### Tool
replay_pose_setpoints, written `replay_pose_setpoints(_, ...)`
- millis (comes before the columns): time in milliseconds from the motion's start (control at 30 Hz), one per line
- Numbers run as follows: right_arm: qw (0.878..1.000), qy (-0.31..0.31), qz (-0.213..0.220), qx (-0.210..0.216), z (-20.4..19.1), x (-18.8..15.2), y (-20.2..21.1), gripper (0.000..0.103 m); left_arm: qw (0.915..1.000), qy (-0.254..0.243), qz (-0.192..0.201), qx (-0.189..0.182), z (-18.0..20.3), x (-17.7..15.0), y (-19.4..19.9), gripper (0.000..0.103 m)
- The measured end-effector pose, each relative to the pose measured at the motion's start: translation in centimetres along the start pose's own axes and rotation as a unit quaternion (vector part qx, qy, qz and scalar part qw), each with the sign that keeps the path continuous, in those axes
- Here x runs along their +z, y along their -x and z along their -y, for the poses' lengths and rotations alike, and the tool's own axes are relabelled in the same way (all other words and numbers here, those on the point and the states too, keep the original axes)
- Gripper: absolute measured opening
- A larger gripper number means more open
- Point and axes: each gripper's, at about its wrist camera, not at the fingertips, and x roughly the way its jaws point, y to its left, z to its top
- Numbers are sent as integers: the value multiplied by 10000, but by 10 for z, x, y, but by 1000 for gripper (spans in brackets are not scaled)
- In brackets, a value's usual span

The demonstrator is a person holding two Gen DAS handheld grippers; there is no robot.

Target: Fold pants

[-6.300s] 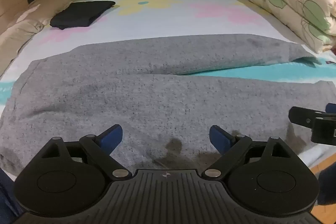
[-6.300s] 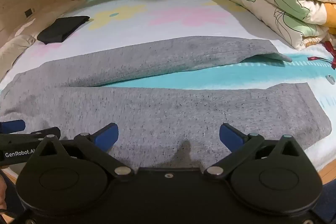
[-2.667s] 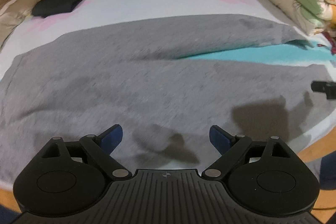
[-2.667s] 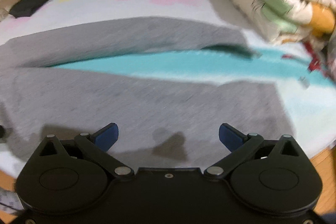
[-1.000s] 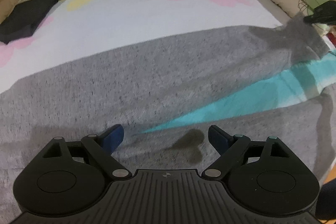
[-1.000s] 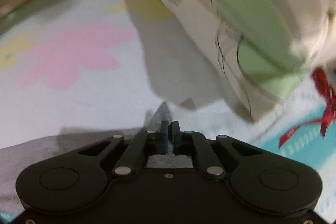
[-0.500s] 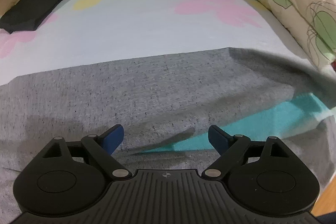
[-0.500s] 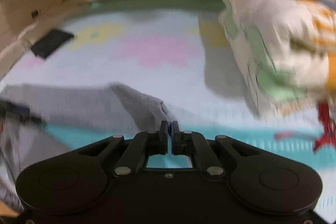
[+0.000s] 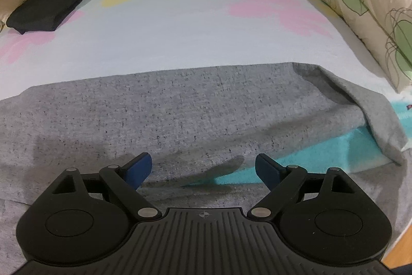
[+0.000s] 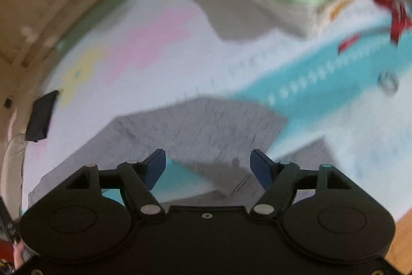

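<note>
Grey sweatpants point(image 9: 180, 107) lie spread on the flower-print bed sheet point(image 9: 180, 30). The far leg's end is folded back over itself at the right point(image 9: 381, 120). My left gripper point(image 9: 203, 169) is open and empty, hovering just above the gap between the two legs. In the blurred right wrist view the pants point(image 10: 200, 125) show with the folded leg end ahead. My right gripper point(image 10: 208, 166) is open and empty above it.
A folded black garment point(image 9: 51, 4) lies at the far left of the bed; it also shows in the right wrist view point(image 10: 41, 115). Stacked leaf-print quilts point(image 9: 373, 4) sit at the right. The wooden bed edge point(image 10: 401, 244) runs at the near right.
My right gripper, shut on the far leg's hem, carried it leftward, then opened and let it go. The leg end now lies folded over. My left gripper stayed open.
</note>
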Motion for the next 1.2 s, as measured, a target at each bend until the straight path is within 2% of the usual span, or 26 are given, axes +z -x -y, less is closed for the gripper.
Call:
replay_pose_setpoints(167,9957,-429,-559,-604,8,-9,-44,67,9999,-42,135,-23,-2,0,7,88)
replay_pose_setpoints(233,9950,-518,-621,-584,14,-12,-50,67,9998,-93,148,-20,-2,-1,8,88)
replay_pose_setpoints(467,9968,-414,-431,-538,15,-4,-61,64,9998,-96,149,-5,-1,-1,6,88)
replay_pose_setpoints(500,9967,-403,-463,-534,15,-3,-63,58,9998,-100,148,8,0,-2,6,88)
replay_pose_setpoints(533,9966,-364,-499,-547,14,-4,-67,44,9998,-100,143,24,0,-2,5,88)
replay_pose_setpoints(600,9961,-297,-559,-608,11,-5,-71,34,9999,-98,124,38,1,-2,3,88)
replay_pose_setpoints(633,9963,-279,-521,-618,11,-6,-70,14,9999,-99,114,38,1,-2,2,88)
replay_pose_setpoints(700,9972,-241,-436,-550,10,-6,-65,15,9999,-99,89,52,2,0,0,88)
replay_pose_setpoints(833,9986,60,106,-521,0,-1,-36,15,10000,-17,38,10,2,7,-4,88)
replay_pose_setpoints(933,9978,-35,546,-385,2,6,-11,14,9998,169,-40,-96,-5,20,-8,88)
replay_pose_setpoints(1000,9961,-135,752,-437,8,10,-2,14,9992,322,-124,-182,-11,33,-14,88)
replay_pose_setpoints(1100,9951,-307,815,-464,20,14,5,14,9973,650,-242,-233,-21,52,-26,88)
replay_pose_setpoints(1200,9948,-471,684,-589,29,16,-1,14,9902,1235,-460,-460,-35,73,-44,88)
